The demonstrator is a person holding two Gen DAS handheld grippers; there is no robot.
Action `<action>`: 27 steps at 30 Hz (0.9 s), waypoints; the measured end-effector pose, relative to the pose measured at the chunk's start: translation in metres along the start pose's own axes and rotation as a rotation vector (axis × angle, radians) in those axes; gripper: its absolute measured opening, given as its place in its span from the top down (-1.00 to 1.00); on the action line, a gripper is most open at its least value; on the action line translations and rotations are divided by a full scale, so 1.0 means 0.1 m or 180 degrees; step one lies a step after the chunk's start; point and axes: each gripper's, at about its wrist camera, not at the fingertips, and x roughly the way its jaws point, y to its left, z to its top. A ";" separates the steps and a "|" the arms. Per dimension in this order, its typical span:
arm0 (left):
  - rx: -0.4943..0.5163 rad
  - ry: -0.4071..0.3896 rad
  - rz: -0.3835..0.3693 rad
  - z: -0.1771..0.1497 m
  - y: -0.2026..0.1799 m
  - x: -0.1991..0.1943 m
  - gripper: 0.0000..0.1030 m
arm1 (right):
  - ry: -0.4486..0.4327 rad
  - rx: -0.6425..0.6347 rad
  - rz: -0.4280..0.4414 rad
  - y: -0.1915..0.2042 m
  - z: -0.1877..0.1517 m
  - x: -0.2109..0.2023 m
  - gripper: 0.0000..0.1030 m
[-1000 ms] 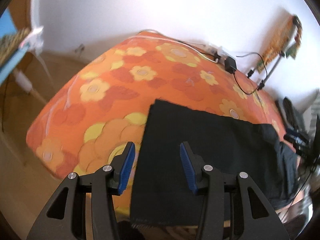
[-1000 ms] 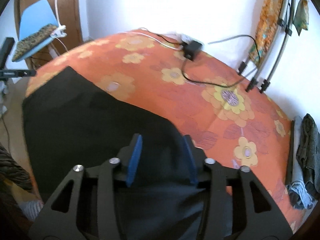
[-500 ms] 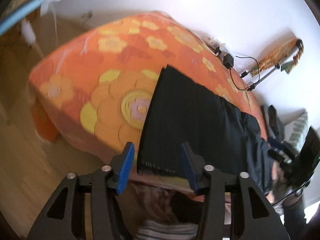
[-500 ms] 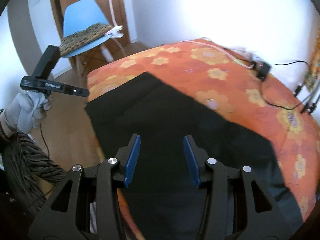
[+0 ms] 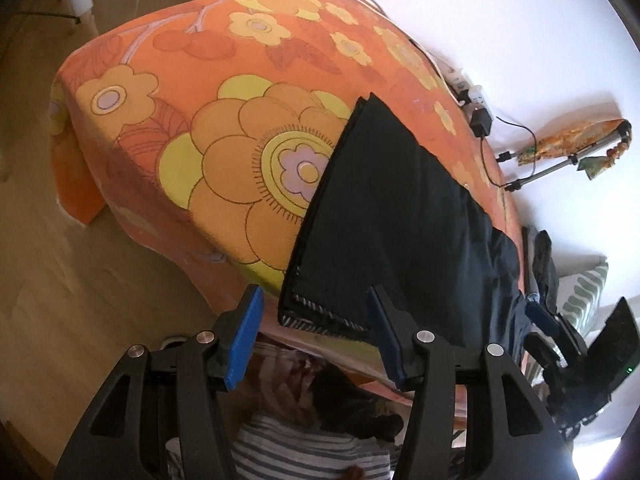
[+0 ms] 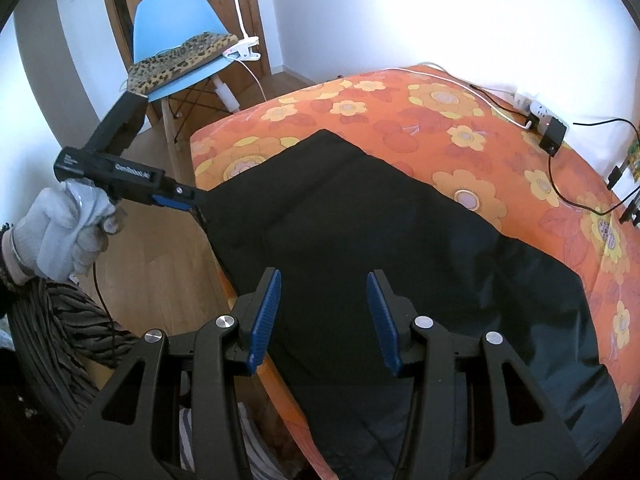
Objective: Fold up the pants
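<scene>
Your pants (image 6: 384,232): matt black cloth, smooth. Bedspread (image 5: 224,92): matt printed cotton-like cloth. Your left hand-held gripper (image 5: 314,338): matt black plastic, ribbed blue pads, shiny metal pins. Floor (image 5: 60,280): smooth pale wood. Chair (image 6: 176,16): smooth blue plastic.

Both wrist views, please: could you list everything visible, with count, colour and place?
pants: one, black, flat on the bed, hem at its near corner
bedspread: one, orange floral, covering the bed
chair: one, light blue, by the wooden door
cushion: one, leopard print, on the chair
power adapter: one, black, far bed edge
power strip: one, white, beside the adapter
left tool: open, blue pads either side of the hem corner
right tool: open, over the pants
glove: one, white, holding the left tool
</scene>
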 end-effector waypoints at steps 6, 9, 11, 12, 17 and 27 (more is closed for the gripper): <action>-0.0081 -0.0093 0.0099 -0.02 0.02 0.00 0.38 | -0.0045 -0.0028 0.0008 0.04 0.02 -0.03 0.09; -0.0098 -0.0154 0.0142 -0.04 0.04 -0.03 0.56 | -0.0053 -0.0007 0.0024 0.04 0.05 -0.02 0.09; -0.0079 -0.0214 0.0148 -0.05 0.03 -0.07 0.73 | -0.0058 0.0023 0.0031 0.03 0.09 0.00 0.09; -0.0059 -0.0259 0.0132 -0.05 0.01 -0.10 0.79 | -0.0060 0.0049 0.0048 0.02 0.12 0.02 0.09; 0.0167 -0.0393 0.0061 -0.08 -0.19 -0.20 0.87 | -0.0030 0.0157 0.0187 0.02 0.28 0.10 0.09; 0.0541 -0.0372 -0.0035 -0.19 -0.53 -0.11 0.87 | 0.0451 0.0938 0.0707 -0.03 0.90 0.80 -0.12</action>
